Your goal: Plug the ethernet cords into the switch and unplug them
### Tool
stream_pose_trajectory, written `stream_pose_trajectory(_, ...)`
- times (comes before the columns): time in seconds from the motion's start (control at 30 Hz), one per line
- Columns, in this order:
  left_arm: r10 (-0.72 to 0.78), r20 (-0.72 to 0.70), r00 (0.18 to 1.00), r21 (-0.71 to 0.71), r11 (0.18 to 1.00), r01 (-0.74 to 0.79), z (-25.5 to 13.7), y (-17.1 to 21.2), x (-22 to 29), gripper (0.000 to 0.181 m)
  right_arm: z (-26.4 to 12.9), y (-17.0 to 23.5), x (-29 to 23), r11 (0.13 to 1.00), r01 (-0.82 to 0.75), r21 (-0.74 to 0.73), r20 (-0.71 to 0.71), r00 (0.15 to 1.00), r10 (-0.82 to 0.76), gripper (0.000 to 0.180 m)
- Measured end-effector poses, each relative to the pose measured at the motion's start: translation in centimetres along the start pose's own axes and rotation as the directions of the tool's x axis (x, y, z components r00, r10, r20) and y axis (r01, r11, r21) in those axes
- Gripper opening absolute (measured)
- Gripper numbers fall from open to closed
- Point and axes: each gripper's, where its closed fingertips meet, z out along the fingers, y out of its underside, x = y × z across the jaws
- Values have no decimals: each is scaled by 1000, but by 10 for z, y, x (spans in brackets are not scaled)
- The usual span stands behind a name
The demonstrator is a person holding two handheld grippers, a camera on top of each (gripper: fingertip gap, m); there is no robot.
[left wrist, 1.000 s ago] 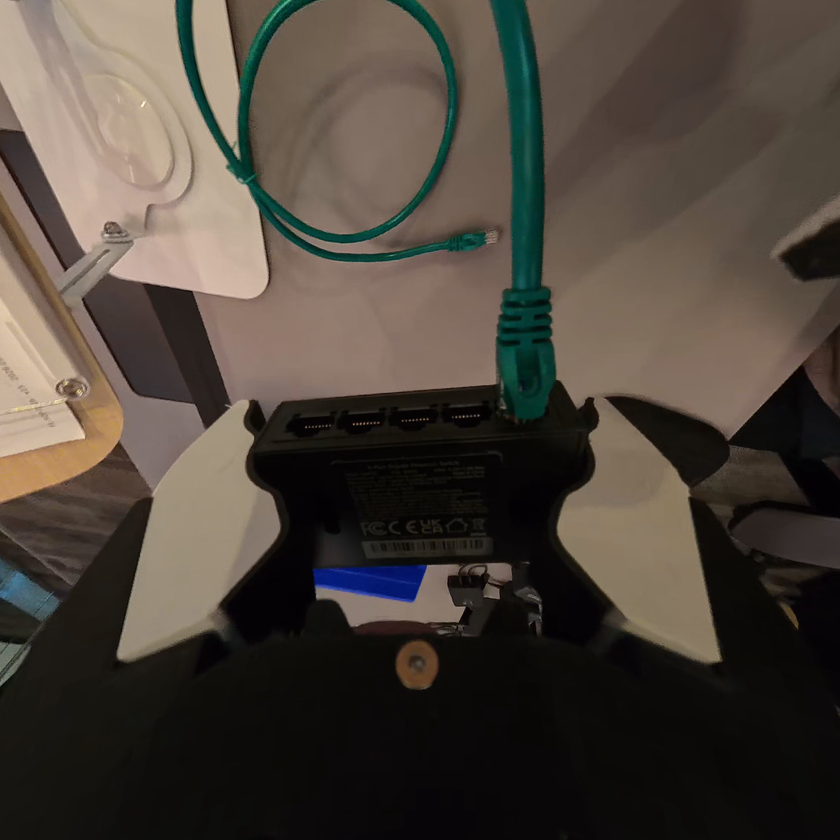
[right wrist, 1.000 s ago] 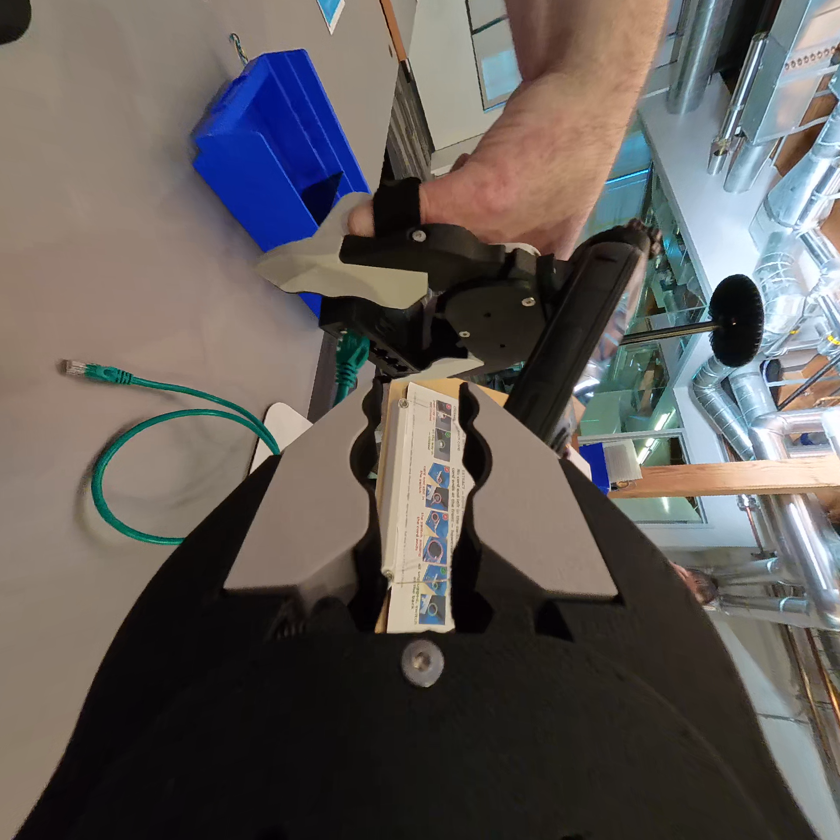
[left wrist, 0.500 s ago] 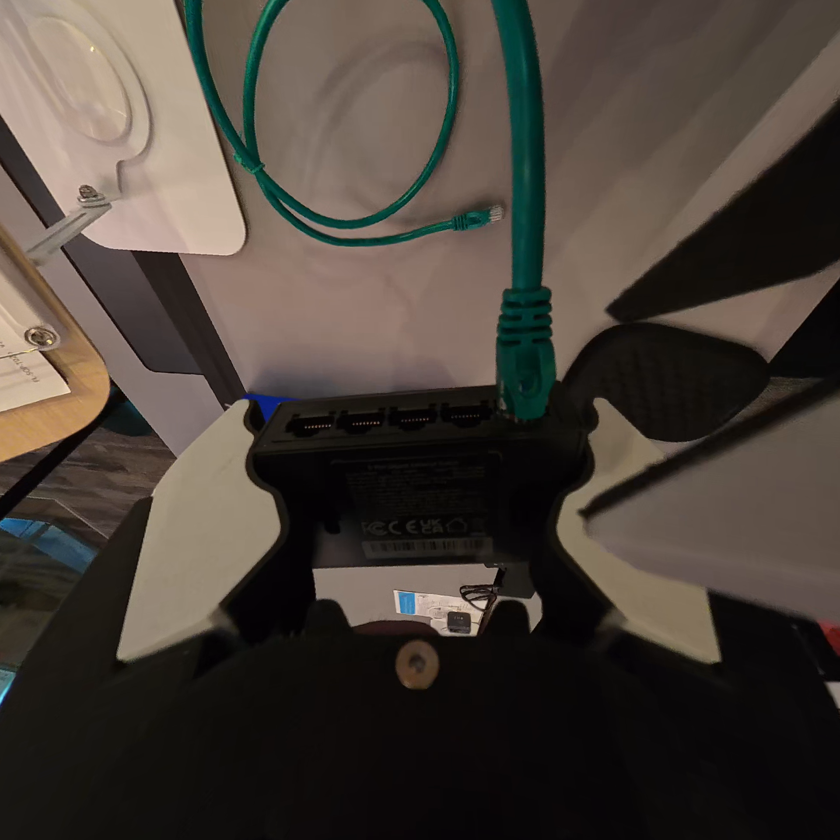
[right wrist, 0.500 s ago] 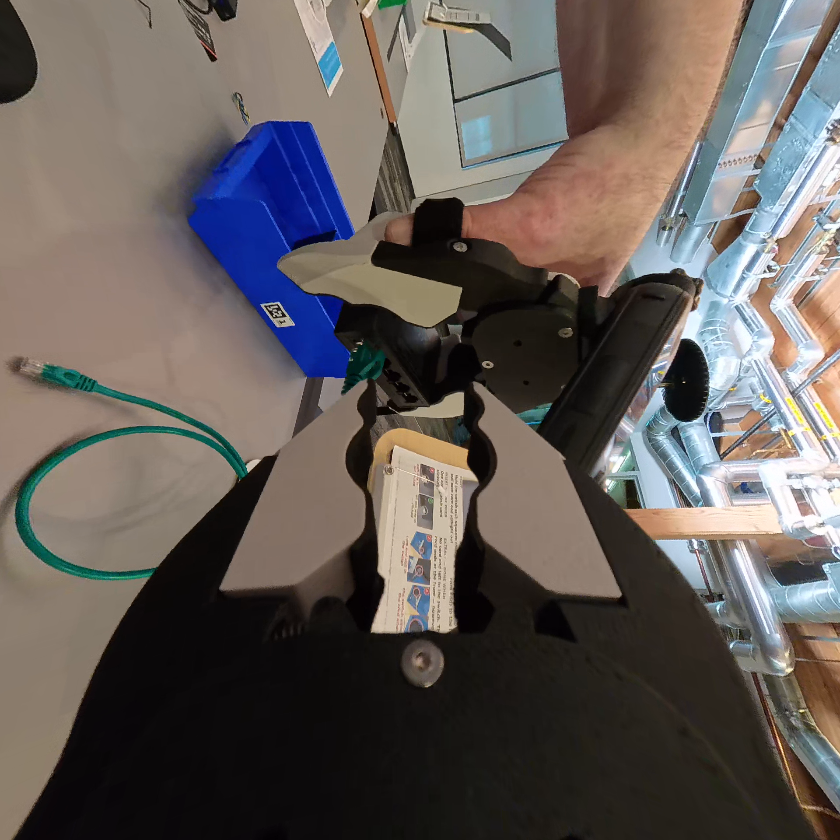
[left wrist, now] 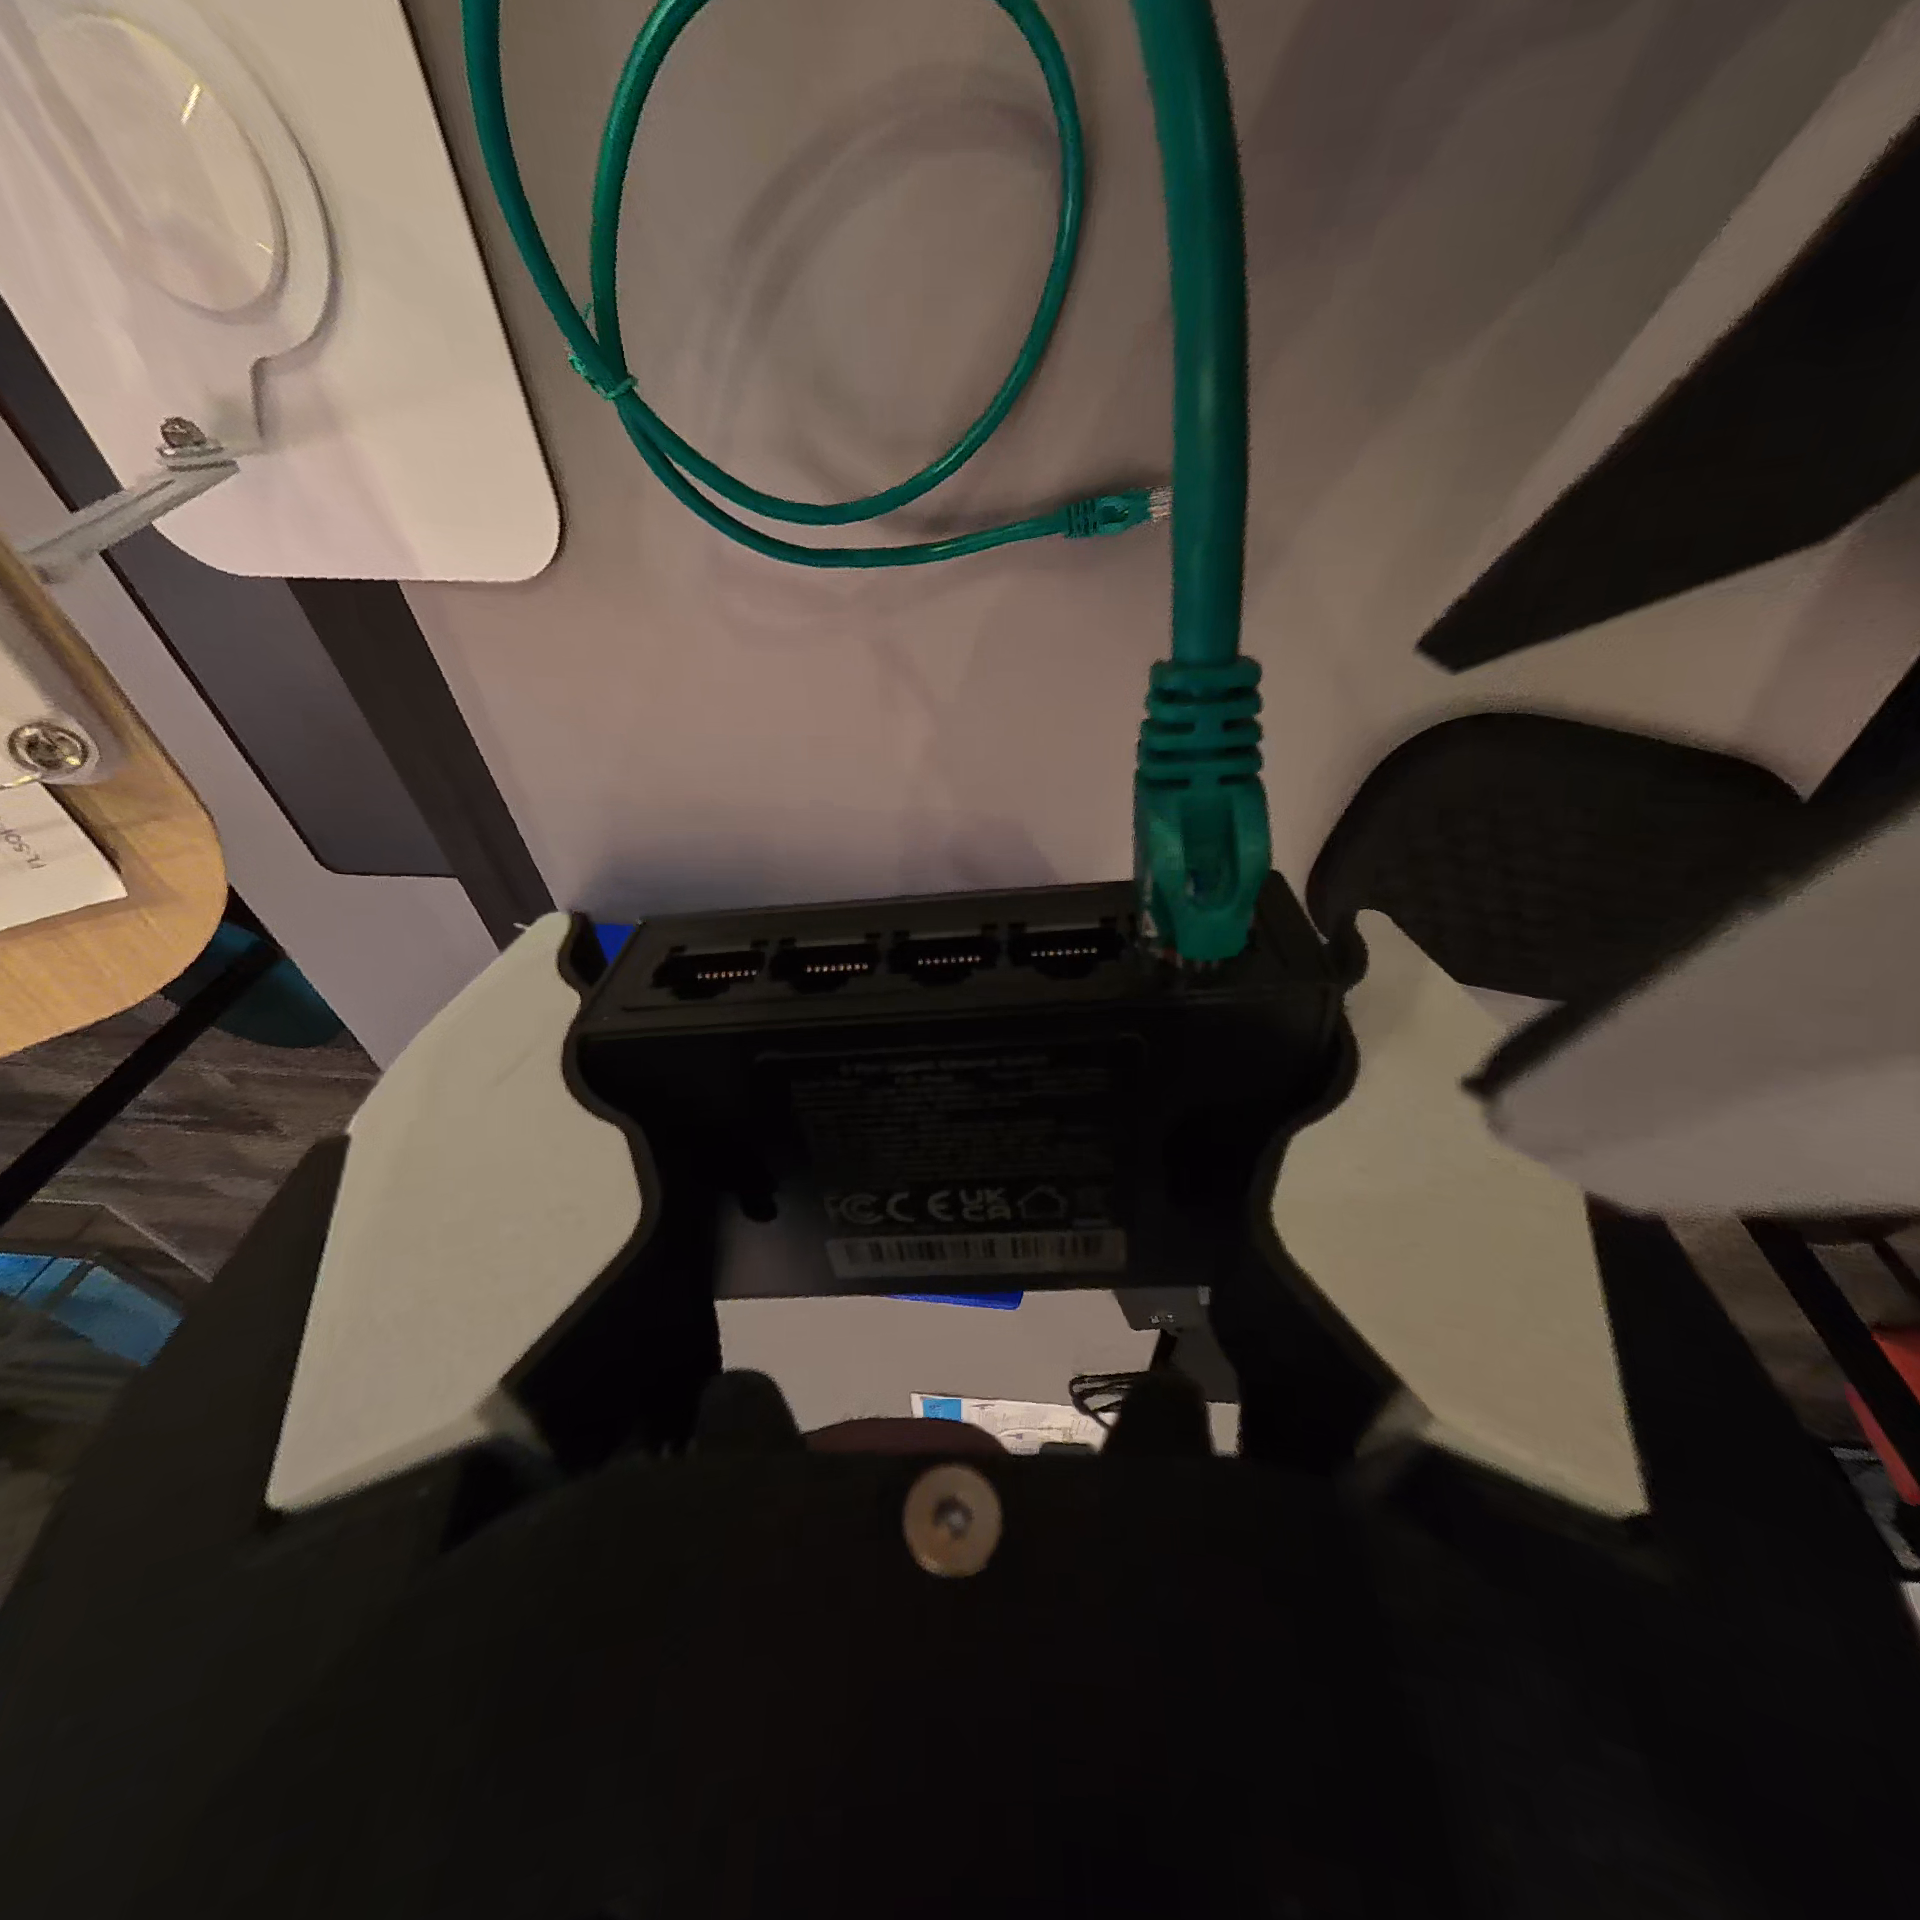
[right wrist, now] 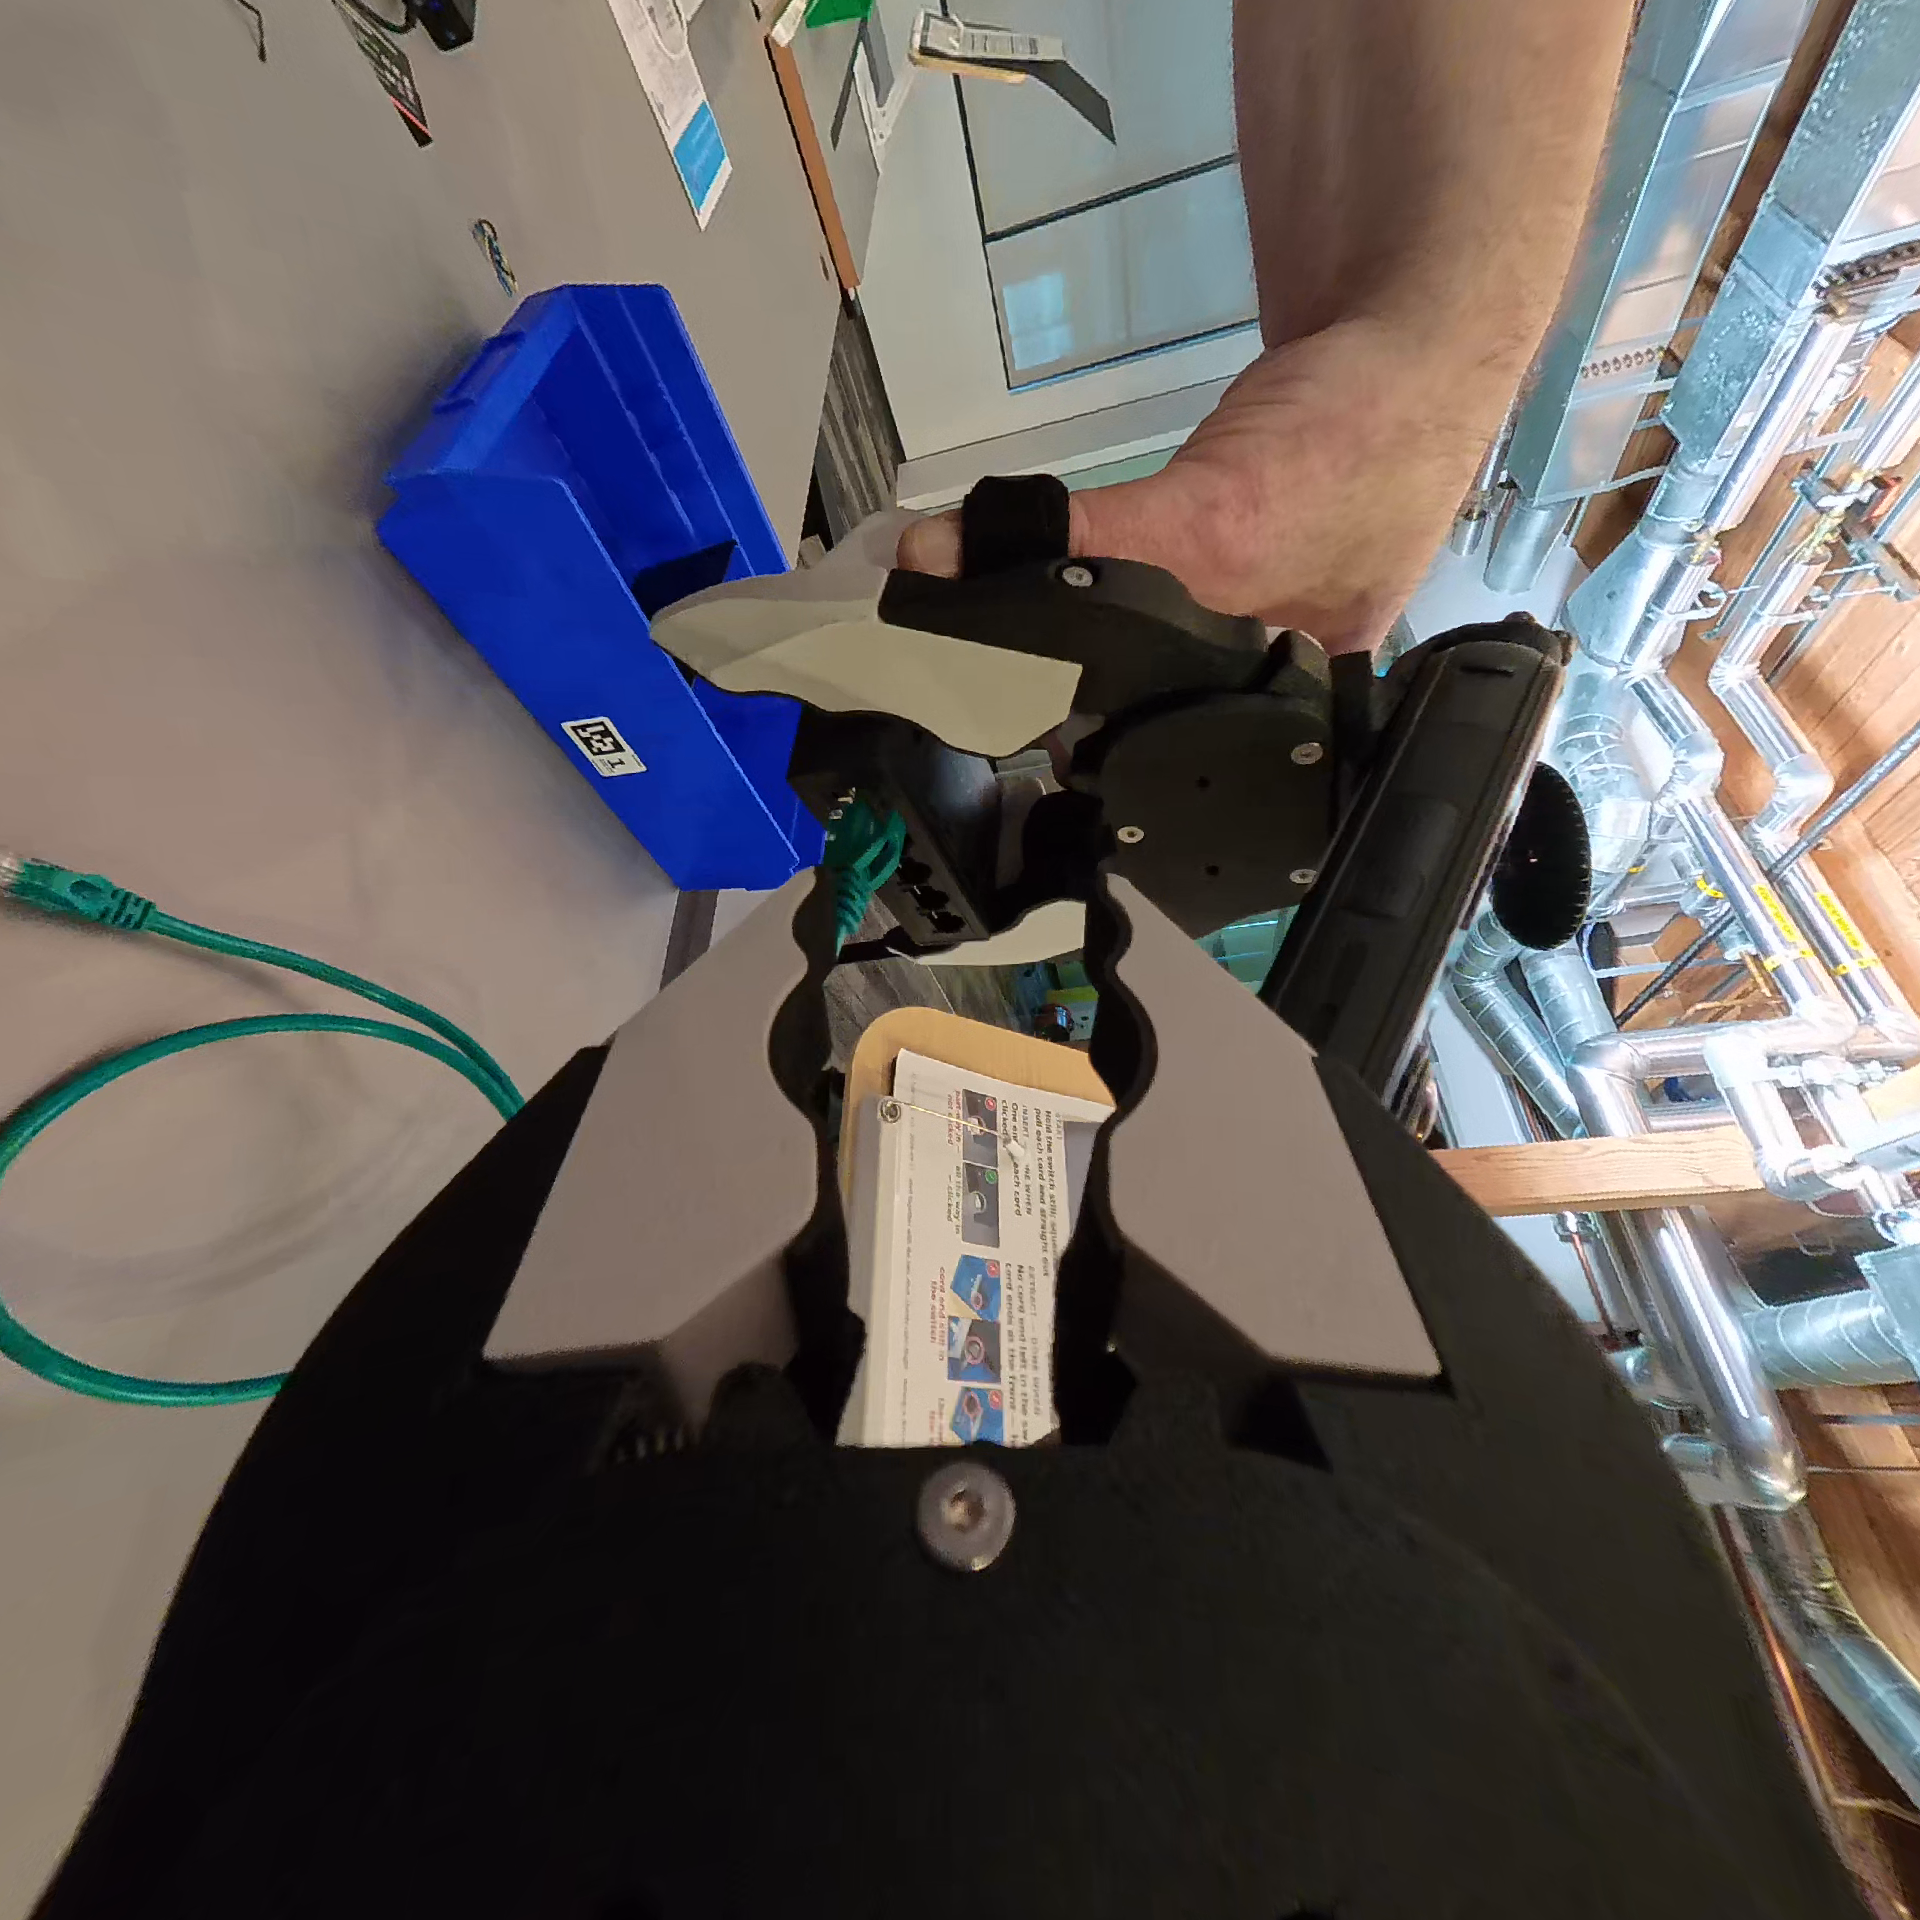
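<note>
Printed text, certification marks and a barcode sticker are borne on the underside of the black switch (left wrist: 956, 1122). A square coded tag is stuck on the blue bin (right wrist: 582, 582). Illustrated printed sheets (right wrist: 966, 1247) are seen; none of it is reproduced.

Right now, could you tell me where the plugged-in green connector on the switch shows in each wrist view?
Left wrist view: the plugged-in green connector stands right of centre, in the rightmost port of the black switch held by the left gripper.
Right wrist view: it shows small, just above centre, beside the blue bin.
Shared landmark: the loose green cord end lying on the grey table.
</note>
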Motion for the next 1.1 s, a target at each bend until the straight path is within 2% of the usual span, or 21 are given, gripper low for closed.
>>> stream_pose_trajectory(0.03,-7,-5,1000,7,1000,7,0,0,-1,126,1,0,-1,1000,-9,8,3,1000,9,46)
stream_pose_trajectory(0.27,-5,-45,999,20,1000,6,3,-5,4,128,9,-6,-18,1000,0,17,68,998,-1,26)
stream_pose_trajectory(0.67,13,-150,989,58,998,-4,0,-18,14,126,10,2,-23,1000,25,-17,101,995,-23,21)
stream_pose_trajectory(1.1,49,-198,979,68,997,-36,0,-22,23,126,10,0,-24,999,37,-14,95,995,-35,15)
